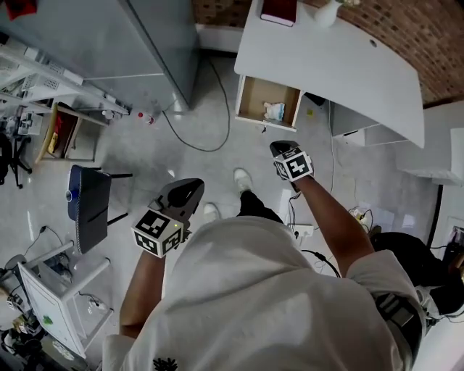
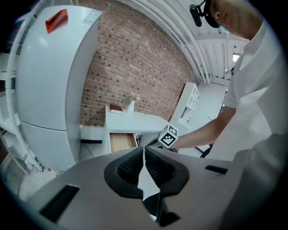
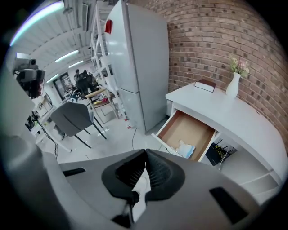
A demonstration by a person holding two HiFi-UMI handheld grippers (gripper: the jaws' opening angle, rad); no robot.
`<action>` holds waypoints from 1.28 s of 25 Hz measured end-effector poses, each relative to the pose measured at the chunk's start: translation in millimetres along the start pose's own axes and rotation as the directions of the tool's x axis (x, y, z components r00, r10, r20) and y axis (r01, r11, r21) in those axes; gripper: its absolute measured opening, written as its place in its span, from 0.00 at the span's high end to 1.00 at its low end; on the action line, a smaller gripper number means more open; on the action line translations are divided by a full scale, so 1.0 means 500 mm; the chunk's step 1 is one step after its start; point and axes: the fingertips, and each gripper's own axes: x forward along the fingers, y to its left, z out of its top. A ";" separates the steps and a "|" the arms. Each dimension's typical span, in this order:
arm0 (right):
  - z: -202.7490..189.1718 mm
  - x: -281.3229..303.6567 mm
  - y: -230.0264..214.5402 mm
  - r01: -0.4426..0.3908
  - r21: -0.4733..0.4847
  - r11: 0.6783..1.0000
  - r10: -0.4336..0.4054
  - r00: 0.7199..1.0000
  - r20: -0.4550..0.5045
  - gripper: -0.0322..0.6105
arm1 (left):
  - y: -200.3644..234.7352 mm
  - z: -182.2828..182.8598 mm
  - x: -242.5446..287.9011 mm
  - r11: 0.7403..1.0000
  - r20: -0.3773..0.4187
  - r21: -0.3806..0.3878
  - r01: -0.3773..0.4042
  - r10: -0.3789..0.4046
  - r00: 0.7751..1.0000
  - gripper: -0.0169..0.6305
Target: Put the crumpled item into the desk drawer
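Left hand-held gripper (image 2: 144, 152): jaws closed tip to tip, nothing between them. It is held over the floor (image 1: 145, 156), well back from the white worktop (image 1: 326, 61). Right hand-held gripper (image 3: 145, 156): jaws likewise together and empty, held out before the open drawer (image 1: 251, 98), not touching it. Crumpled item (image 1: 274, 111), white with some blue, lies inside the drawer near its front panel. Book (image 1: 279, 10) and vase (image 3: 232, 84) stand on the worktop. Fridge (image 1: 138, 43) is beside it.
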 end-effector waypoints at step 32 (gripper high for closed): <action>0.042 -0.330 0.575 -0.083 -0.054 0.995 0.094 0.956 0.276 0.90 | -0.072 -0.158 -0.269 0.987 0.001 0.073 0.141 -0.142 0.990 0.93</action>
